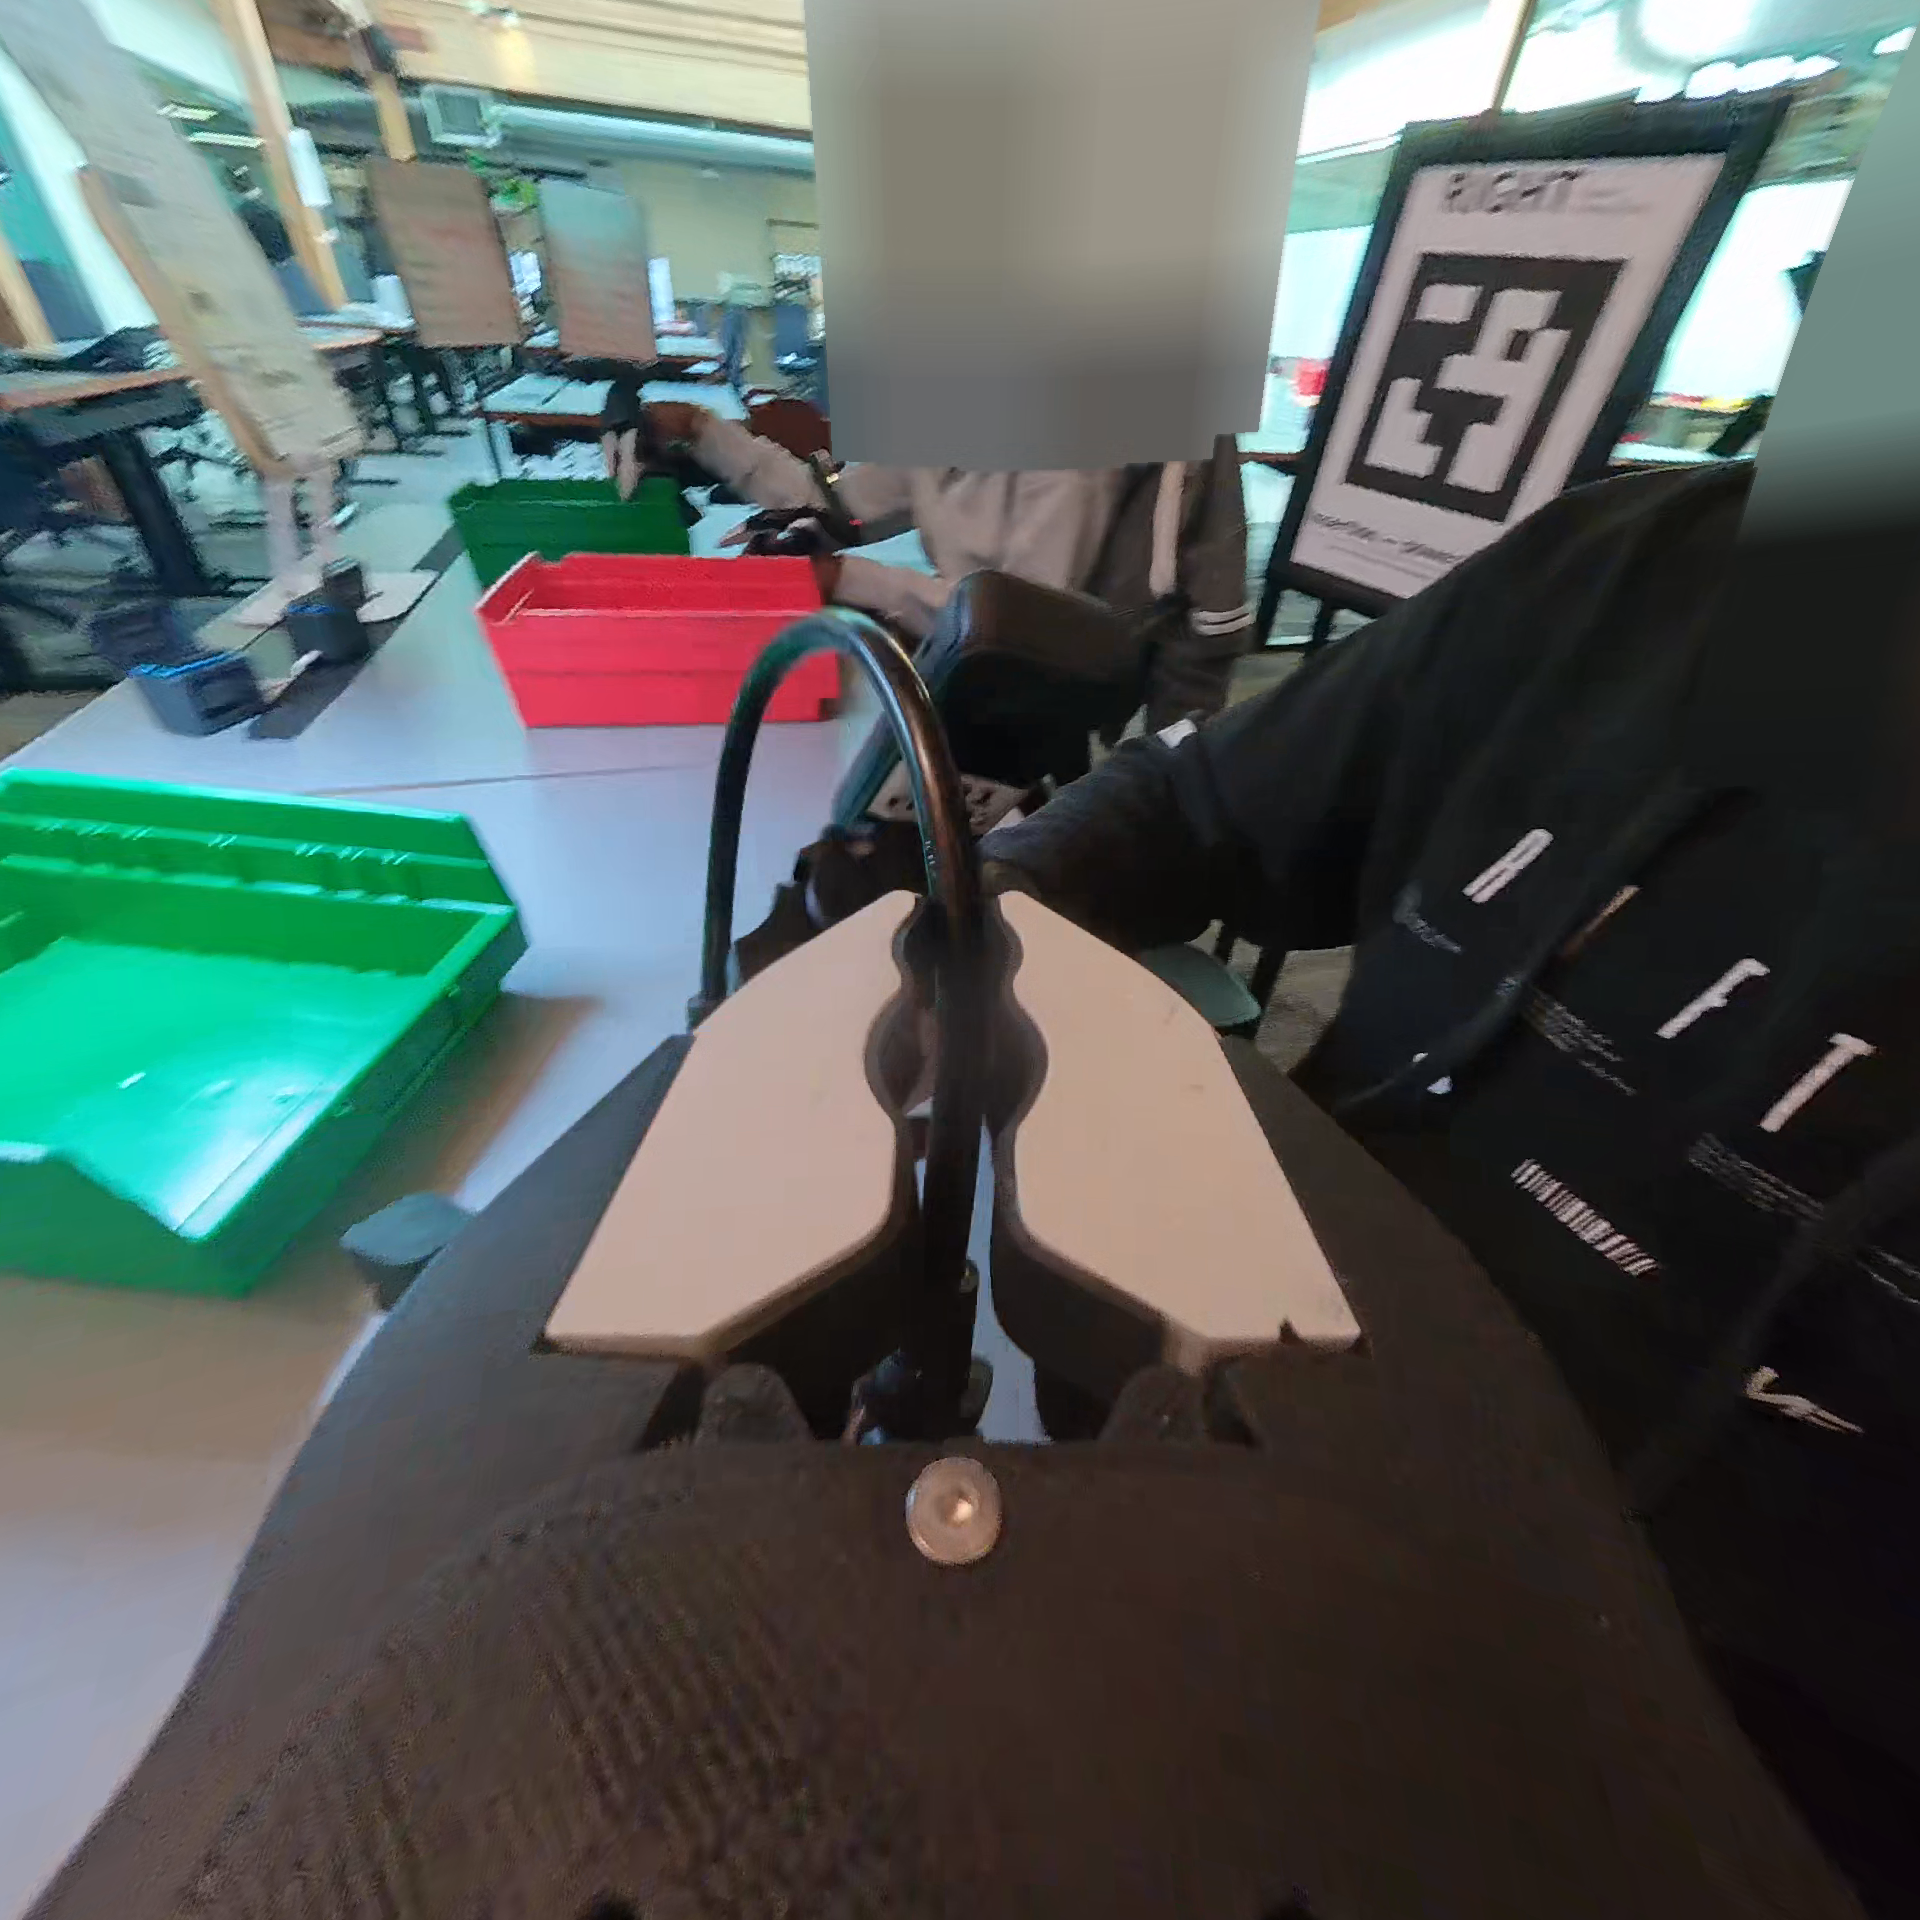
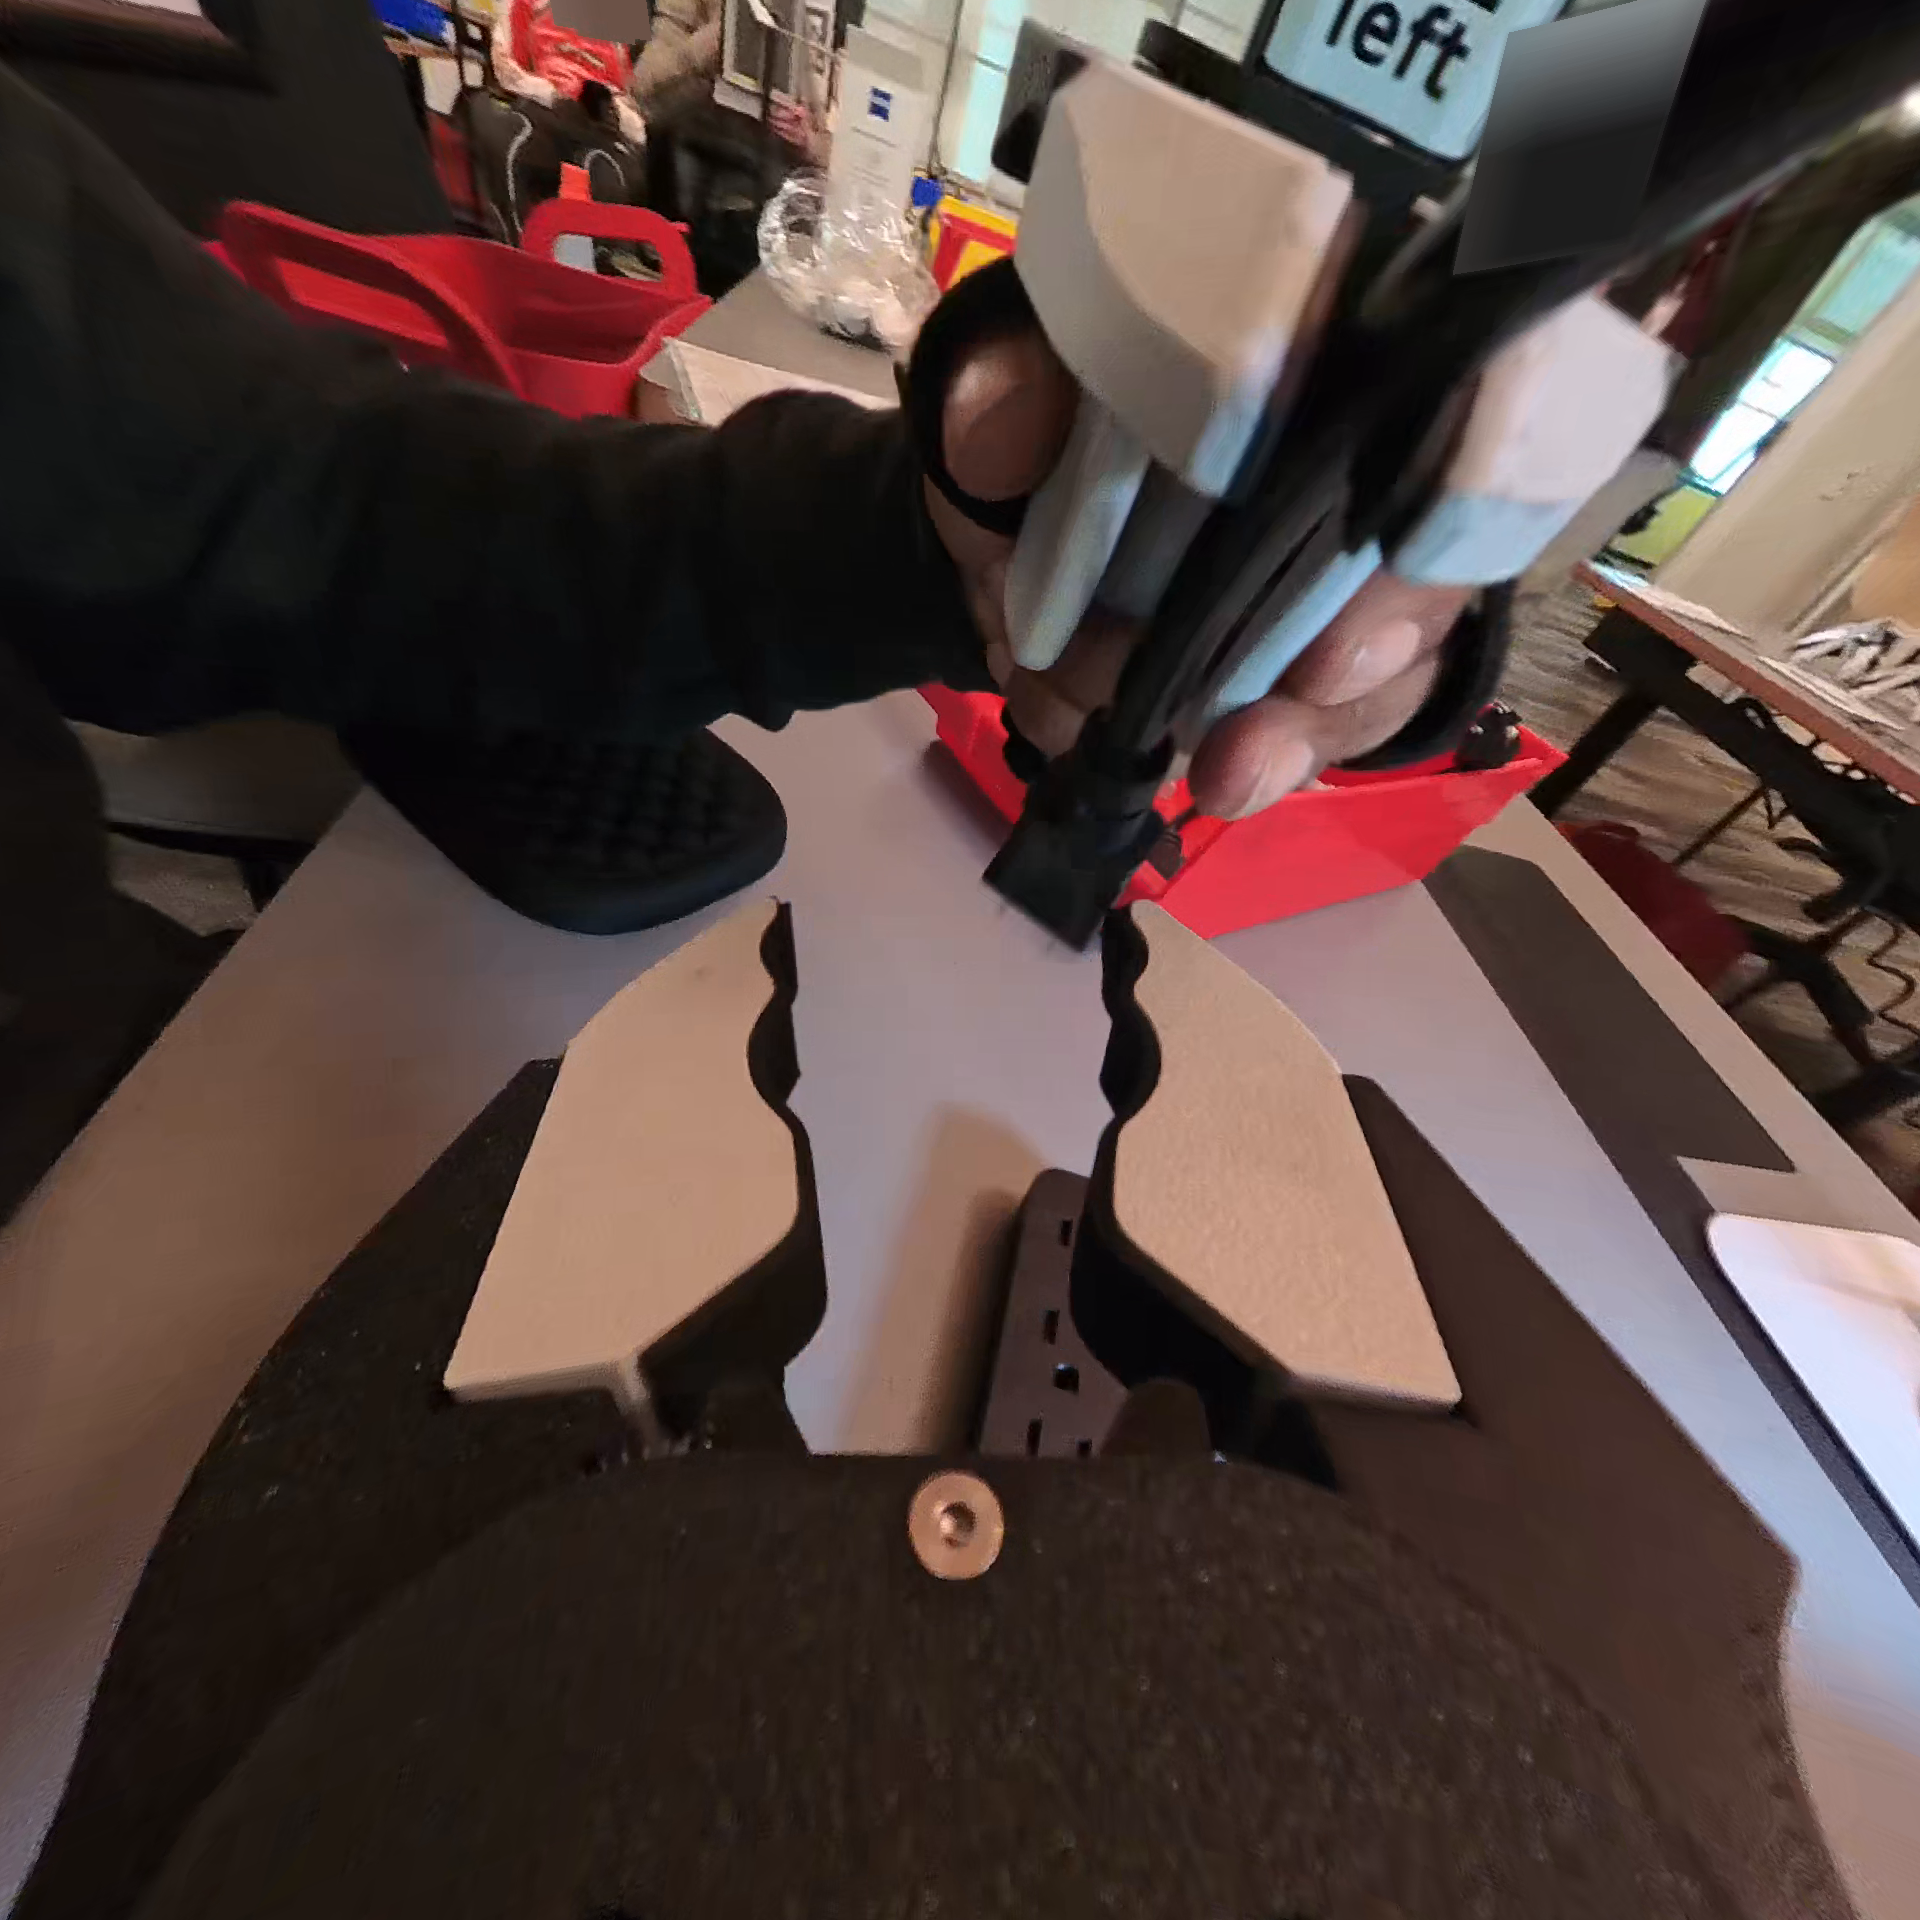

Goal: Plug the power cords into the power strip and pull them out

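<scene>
My left gripper is shut on a black power cord that runs up between the fingers and arcs over to the left. In the right wrist view the left gripper hangs over the table, held by a hand, with the cord's black plug pointing down just above the grey tabletop. My right gripper is open and low over the table. The black power strip lies under it, against the inside of the right finger, and is mostly hidden. The plug is beyond the strip's visible end.
A green tray sits to the left and a red tray farther back. The red tray lies just behind the plug. A black armrest pad overlaps the table's left edge. A white object and a dark mat lie on the right. Left tips to right tips: about 10 cm.
</scene>
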`<action>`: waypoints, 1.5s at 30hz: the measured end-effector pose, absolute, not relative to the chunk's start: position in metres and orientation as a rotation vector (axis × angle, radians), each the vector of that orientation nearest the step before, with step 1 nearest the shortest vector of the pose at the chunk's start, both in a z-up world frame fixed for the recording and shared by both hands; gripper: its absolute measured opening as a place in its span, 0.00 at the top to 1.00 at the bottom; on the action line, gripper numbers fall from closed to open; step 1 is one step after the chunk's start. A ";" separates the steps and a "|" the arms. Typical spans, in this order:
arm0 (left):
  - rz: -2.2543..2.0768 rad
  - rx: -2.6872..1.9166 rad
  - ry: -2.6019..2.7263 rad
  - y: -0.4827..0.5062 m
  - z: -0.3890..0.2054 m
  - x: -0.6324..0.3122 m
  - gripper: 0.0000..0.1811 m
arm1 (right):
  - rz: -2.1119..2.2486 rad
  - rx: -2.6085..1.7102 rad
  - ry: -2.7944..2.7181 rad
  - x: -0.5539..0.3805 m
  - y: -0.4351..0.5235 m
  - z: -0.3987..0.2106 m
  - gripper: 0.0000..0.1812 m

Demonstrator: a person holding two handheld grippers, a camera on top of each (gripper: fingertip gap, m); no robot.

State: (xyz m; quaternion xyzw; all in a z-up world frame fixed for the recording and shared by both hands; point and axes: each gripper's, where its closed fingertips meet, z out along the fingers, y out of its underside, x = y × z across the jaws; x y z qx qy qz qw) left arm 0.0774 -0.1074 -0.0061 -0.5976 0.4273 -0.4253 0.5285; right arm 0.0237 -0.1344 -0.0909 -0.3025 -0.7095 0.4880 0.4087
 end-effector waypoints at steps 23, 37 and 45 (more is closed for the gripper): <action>-0.946 -1.454 0.955 -0.100 -0.002 0.087 0.95 | 1.144 -0.908 -1.684 0.014 -0.118 -0.081 0.86; -0.206 -1.492 0.833 -0.071 0.005 0.024 0.78 | 1.389 -1.106 -1.196 0.049 -0.047 0.007 0.87; 0.123 -1.359 0.862 -0.067 0.024 0.038 0.77 | 1.466 -1.136 -1.373 0.045 -0.074 0.025 0.87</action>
